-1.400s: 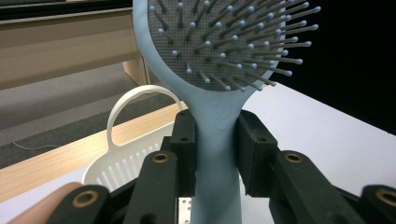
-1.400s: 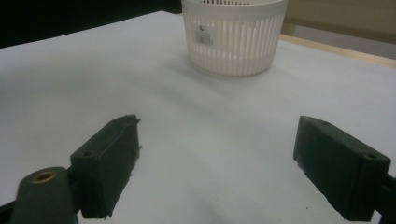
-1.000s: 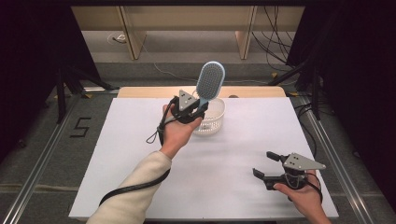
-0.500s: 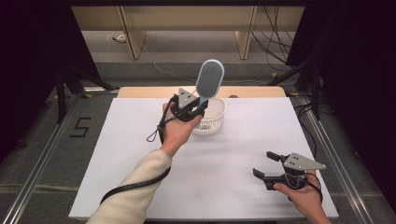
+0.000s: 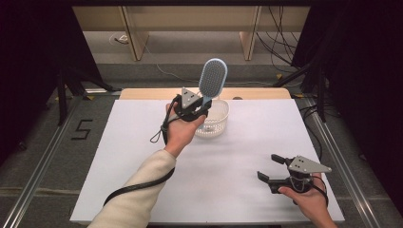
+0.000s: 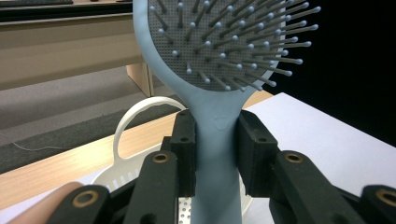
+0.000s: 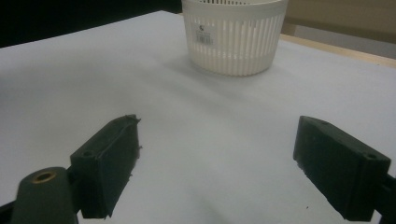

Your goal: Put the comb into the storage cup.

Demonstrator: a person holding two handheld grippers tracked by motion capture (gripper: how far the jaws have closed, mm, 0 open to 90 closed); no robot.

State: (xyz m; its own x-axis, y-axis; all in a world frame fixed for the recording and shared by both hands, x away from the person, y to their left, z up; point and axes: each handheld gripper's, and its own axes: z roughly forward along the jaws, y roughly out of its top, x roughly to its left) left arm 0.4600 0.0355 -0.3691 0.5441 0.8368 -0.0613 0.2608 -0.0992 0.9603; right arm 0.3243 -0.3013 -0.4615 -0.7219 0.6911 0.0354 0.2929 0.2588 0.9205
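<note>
At the centre of the high view, the left hand-held gripper (image 5: 197,110) clamps a blue hairbrush (image 5: 212,80) (bristle head up) above the white basket (image 5: 216,124); the right hand-held gripper (image 5: 272,169), lower right, gapes wide over the table (image 5: 123,156).

A pale blue hairbrush (image 5: 212,78) with grey bristles, a white slatted basket (image 7: 233,35), black grippers, white table (image 5: 247,152).

White tabletop (image 5: 247,152); wooden strip (image 5: 256,93) at far edge; floor marking "5" (image 5: 81,129) left; cables (image 5: 280,57) behind.
</note>
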